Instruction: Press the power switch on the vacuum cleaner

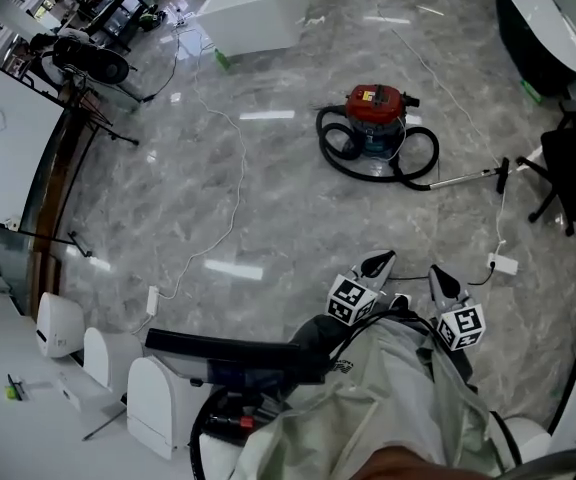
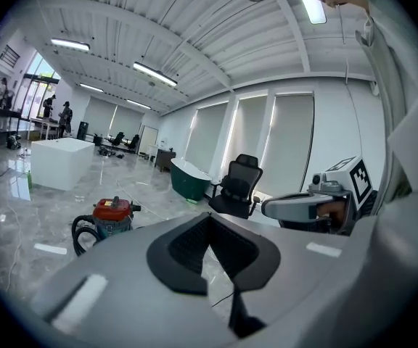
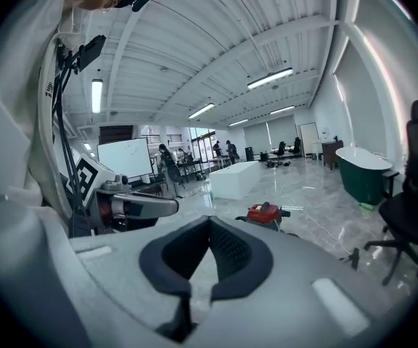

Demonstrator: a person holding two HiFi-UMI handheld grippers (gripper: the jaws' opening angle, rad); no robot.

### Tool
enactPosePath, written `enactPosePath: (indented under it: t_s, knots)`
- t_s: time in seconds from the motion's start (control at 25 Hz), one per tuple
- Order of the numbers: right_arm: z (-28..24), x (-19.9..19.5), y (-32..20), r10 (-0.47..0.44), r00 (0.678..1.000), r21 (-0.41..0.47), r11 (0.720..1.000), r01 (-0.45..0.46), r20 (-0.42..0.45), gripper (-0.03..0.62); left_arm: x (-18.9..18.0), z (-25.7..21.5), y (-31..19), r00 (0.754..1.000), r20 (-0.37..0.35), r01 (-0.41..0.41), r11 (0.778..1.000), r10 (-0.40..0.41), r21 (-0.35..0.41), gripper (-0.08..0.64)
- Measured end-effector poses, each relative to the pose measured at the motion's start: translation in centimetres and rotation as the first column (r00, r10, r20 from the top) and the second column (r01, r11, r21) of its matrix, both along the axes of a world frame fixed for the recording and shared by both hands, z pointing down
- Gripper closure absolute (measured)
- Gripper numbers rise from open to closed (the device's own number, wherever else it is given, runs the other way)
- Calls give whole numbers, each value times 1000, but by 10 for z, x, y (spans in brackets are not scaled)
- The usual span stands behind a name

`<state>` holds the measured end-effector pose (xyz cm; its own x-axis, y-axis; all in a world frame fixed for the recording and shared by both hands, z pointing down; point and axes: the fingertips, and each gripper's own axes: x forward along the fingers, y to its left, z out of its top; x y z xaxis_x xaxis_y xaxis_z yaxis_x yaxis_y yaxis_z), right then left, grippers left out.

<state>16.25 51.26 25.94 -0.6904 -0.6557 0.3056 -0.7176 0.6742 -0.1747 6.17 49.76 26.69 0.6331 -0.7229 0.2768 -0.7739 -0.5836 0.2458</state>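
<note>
The vacuum cleaner (image 1: 376, 118), a grey drum with a red top, stands on the marble floor with its black hose (image 1: 418, 163) coiled around it. It shows small and far off in the left gripper view (image 2: 112, 212) and the right gripper view (image 3: 265, 212). Both grippers are held close to the person's body, well short of the vacuum. My left gripper (image 1: 378, 265) (image 2: 209, 217) has its jaws together with nothing between them. My right gripper (image 1: 438, 279) (image 3: 209, 222) is likewise shut and empty. The switch itself is too small to make out.
A metal wand (image 1: 468, 178) extends right from the hose. White cables cross the floor to a power strip (image 1: 503, 264). An office chair (image 1: 573, 168) and a dark green bathtub (image 1: 538, 18) stand at right, a white block (image 1: 258, 8) behind, a whiteboard (image 1: 8, 138) at left.
</note>
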Motion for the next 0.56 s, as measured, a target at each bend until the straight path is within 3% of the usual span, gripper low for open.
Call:
enactPosePath:
  t_s: [0.28, 0.56]
  knots:
    - [2, 15, 5, 61, 998, -8, 998, -61, 3, 592, 11, 1, -1, 999, 0, -50, 999, 50, -7, 558]
    - [-1, 6, -27, 36, 999, 40, 999, -37, 10, 592, 3, -4, -34, 1000, 10, -26, 999, 25, 35, 558]
